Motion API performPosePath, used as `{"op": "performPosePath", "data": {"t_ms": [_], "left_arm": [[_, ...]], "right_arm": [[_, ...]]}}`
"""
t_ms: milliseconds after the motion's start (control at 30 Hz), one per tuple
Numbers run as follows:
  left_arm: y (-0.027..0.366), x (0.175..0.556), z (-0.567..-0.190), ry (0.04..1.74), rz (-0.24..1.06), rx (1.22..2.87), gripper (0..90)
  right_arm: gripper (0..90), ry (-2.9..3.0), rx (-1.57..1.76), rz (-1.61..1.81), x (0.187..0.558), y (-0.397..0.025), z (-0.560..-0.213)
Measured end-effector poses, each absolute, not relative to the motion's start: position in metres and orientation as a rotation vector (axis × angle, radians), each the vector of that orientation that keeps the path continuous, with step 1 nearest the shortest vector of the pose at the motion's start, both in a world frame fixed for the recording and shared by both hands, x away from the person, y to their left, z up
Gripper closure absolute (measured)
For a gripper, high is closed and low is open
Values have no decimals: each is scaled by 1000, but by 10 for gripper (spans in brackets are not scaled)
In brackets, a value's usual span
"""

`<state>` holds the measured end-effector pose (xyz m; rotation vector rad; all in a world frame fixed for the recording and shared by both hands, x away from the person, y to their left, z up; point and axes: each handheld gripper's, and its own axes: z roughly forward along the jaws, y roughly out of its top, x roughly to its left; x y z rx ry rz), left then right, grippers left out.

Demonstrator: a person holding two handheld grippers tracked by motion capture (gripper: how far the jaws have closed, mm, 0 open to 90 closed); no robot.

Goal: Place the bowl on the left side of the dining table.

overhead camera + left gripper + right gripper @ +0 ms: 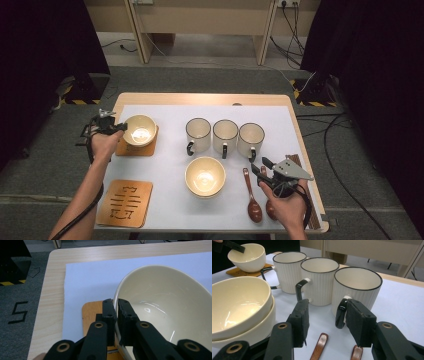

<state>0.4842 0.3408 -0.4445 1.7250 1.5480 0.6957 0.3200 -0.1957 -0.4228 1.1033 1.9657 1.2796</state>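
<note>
At the far left of the counter [210, 99] we have the left gripper [116, 308] with its fingers [109, 312] clamped on the near rim of a cream bowl [170, 310], one finger inside the wall and one outside, the bowl resting on a wooden coaster [148, 147]. We judge this bowl stiff, glazed and slippery, fairly heavy for a one-sided rim pinch, and breakable, so it may tilt or slide if lifted fast; a deeper bite on the rim would hold better. Our right gripper [325, 322] hovers with fingers apart above two wooden spoons [319, 346], facing three ribbed mugs [319, 280]. A stack of two bowls [205, 176] sits mid-counter, and a second coaster [125, 202] lies near the front left. Mug handles point toward us and could catch a passing finger.
</note>
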Motion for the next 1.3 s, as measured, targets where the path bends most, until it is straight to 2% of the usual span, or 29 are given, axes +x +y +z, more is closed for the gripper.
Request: {"op": "performPosePath", "data": {"t_ms": [967, 1300], "left_arm": [[351, 493, -457, 1579, 697, 1723, 813], [356, 484, -443, 1556, 711, 1677, 531]], "right_arm": [[527, 1971, 1125, 1265, 321, -198, -425], [525, 1984, 1150, 1255, 324, -198, -425]]}}
